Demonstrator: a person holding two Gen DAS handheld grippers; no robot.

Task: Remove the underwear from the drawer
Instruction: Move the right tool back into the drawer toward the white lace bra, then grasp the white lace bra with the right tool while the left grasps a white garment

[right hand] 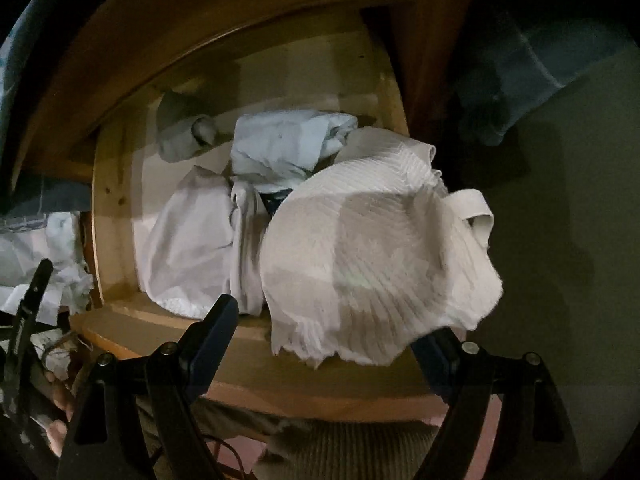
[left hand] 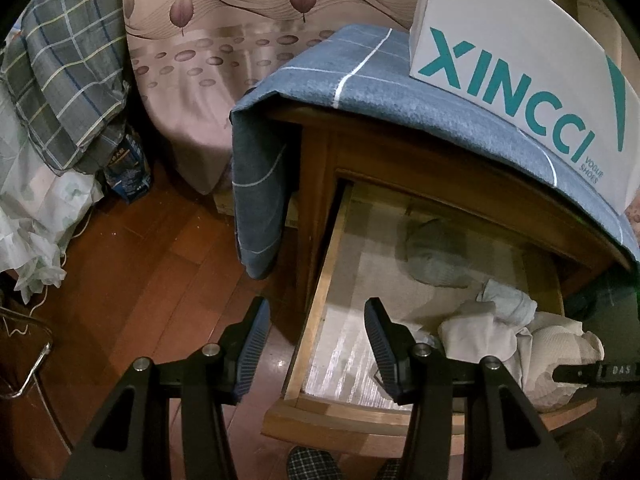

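Note:
The wooden drawer point(left hand: 316, 308) stands pulled out of the nightstand. Crumpled underwear lies in its right half: a white ribbed piece point(right hand: 372, 248) hanging over the drawer front point(right hand: 240, 344), a smooth white piece point(right hand: 188, 240), a pale blue piece point(right hand: 280, 140) and a grey one point(left hand: 436, 256) further back. My right gripper point(right hand: 324, 332) points down over the ribbed piece with its jaws wide apart. The cloth covers the right fingertip and stays clear of the left one. My left gripper point(left hand: 320, 344) hangs open and empty, straddling the drawer's left wall.
A white XINCCI shoe box point(left hand: 520, 60) sits on a blue checked cloth point(left hand: 360, 80) covering the nightstand top. A bed with a pink patterned sheet point(left hand: 200, 80) and a plaid pillow point(left hand: 68, 80) stand left, over a wooden floor point(left hand: 160, 260). A checked slipper point(left hand: 312, 464) shows below.

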